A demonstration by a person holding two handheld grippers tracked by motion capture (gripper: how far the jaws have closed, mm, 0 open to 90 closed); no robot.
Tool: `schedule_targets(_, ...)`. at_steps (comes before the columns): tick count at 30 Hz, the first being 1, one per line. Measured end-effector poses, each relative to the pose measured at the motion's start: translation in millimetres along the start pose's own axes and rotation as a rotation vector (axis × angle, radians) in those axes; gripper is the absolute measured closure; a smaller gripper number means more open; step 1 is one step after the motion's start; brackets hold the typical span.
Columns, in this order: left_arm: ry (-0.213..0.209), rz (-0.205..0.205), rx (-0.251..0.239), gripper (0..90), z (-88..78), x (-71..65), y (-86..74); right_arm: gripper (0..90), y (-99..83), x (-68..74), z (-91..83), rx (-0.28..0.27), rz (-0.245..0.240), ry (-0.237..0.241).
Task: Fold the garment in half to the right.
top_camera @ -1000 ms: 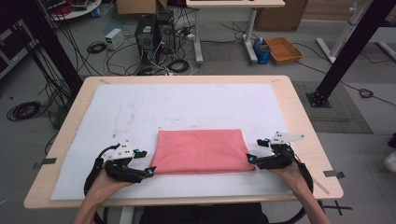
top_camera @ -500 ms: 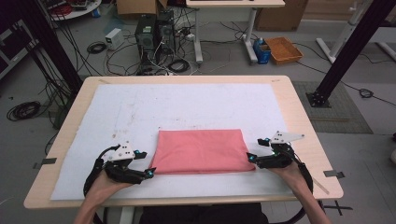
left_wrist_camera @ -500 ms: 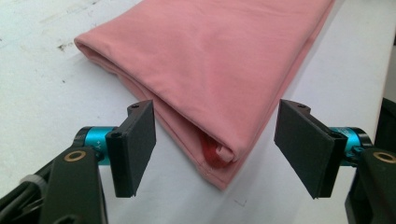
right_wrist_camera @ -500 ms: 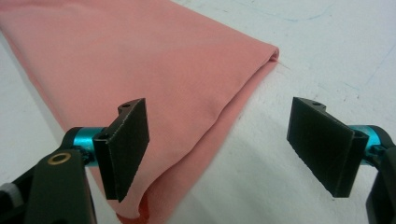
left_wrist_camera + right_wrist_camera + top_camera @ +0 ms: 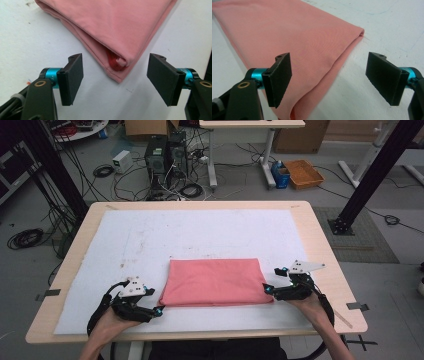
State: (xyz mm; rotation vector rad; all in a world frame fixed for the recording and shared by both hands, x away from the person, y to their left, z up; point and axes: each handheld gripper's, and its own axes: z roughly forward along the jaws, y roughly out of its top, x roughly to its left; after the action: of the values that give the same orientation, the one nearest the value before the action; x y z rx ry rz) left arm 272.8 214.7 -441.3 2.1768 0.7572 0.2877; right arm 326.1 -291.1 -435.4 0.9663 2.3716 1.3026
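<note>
White table cover [image 5: 200, 235], folded pink cloth [image 5: 215, 282] between wide-open, empty left claw [image 5: 159, 310] and right claw [image 5: 267, 287].

Pink cloth [image 5: 216, 281], folded into a flat rectangle of several layers, lies on the white sheet, long side across. Surface smooth, faint creases.

Near left corner [image 5: 117, 72] sits between the left jaws, just ahead of the pads, touching neither; stacked hems show, and a darker red fold peeks from inside.

Near right corner [image 5: 297, 110] lies low between the right jaws, closer to the left pad; the folded edge runs away diagonally.
</note>
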Motion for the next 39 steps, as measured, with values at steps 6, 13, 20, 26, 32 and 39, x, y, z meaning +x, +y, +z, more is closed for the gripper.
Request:
schedule_targets(6,-0.006,0.009,0.015,32.0,8.5,-3.8,0.3,20.8,0.1,1.0,-1.3,-0.004,0.0,-0.003)
schedule_targets(13,0.026,0.007,0.006,41.1,11.7,-7.9,0.0,20.9,-0.2,2.4,-2.2,-0.006,-0.002,-0.003)
schedule_targets(20,0.039,0.017,-0.009,48.2,11.5,-12.2,-1.8,20.9,5.6,4.7,-2.4,-0.022,-0.006,-0.002)
schedule_targets(26,0.041,0.016,-0.018,59.7,10.9,-14.4,-2.8,20.9,22.9,2.0,0.6,-0.048,0.02,0.001)
schedule_targets(32,0.045,0.005,-0.022,73.3,10.9,-14.4,-2.3,20.9,46.8,-1.8,13.4,-0.052,0.032,0.002)
schedule_targets(39,0.034,-0.009,-0.025,80.9,11.2,-13.0,-2.2,23.0,78.6,13.7,45.0,-0.027,-0.011,0.056)
